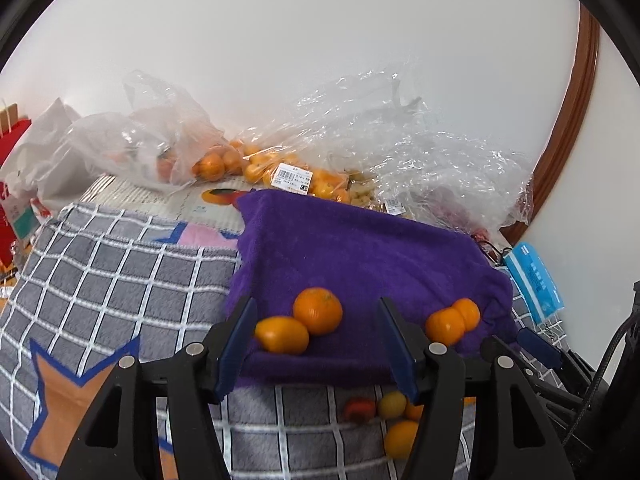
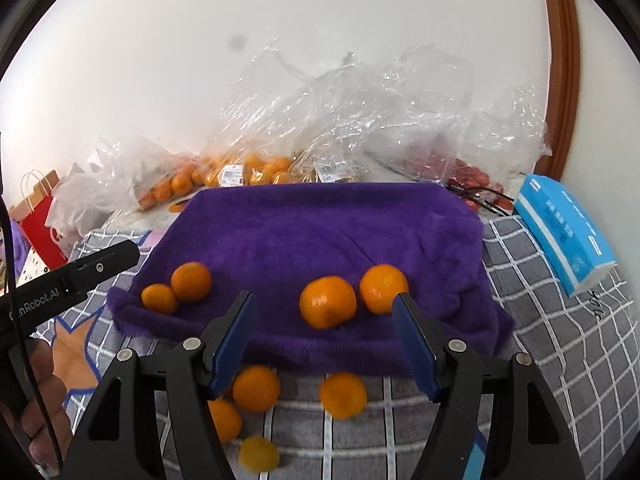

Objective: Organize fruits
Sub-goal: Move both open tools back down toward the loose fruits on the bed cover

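- Left gripper [image 1: 316,344]: jaws stand apart, nothing pressed between the blue pads; two tangerines lie loose on the purple towel [image 1: 360,248] ahead of them, an elongated one [image 1: 282,335] touching a rounder one [image 1: 318,310].
- Right gripper [image 2: 326,334]: jaws likewise apart, empty; a tangerine [image 2: 328,307] sits on the towel between the finger lines, a second [image 2: 382,289] just beside the right fingertip.
- Another pair [image 2: 176,288] rests near the towel's left edge.
- Loose fruits [image 2: 256,388] lie on the grey checked blanket [image 2: 560,320] below the towel's front hem.
- Clear plastic bags [image 2: 248,168] holding more tangerines sit behind the towel.
- Blue tissue pack [image 2: 564,232] lies to the right.
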A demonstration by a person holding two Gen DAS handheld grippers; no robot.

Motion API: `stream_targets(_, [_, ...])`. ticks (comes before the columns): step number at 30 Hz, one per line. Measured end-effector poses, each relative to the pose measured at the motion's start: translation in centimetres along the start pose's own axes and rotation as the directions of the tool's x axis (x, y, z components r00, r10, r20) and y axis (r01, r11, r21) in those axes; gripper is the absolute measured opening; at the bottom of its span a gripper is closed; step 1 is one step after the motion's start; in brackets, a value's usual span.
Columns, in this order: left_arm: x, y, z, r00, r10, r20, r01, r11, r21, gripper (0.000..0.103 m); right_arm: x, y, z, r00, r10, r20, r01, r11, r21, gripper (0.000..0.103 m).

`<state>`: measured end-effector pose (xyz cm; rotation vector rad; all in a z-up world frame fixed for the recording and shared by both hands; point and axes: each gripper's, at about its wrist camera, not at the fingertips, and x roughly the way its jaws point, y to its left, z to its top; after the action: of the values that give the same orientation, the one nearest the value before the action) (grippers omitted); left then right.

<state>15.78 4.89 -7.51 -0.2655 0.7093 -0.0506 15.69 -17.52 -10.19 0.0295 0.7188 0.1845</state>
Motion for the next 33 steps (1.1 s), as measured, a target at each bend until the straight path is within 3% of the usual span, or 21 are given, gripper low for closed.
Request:
stream_targets(20, [-1.4,1.1,-5.1,0.997,0.003,-0.083,-0.003,1.0,0.005,0.059,-2.8,0.4,-4.4,1.0,-0.009,-0.024,0.009,1.0,0.023,0.069])
stream_targets(33, [-1.1,2.4,-5.5,0.994,-0.005,-0.107,0.002,1.0,-0.024,0.059,-2.1,1.1,-5.7,0.999,-0.002,-0.055,0.002,1.0,-0.004,0.066])
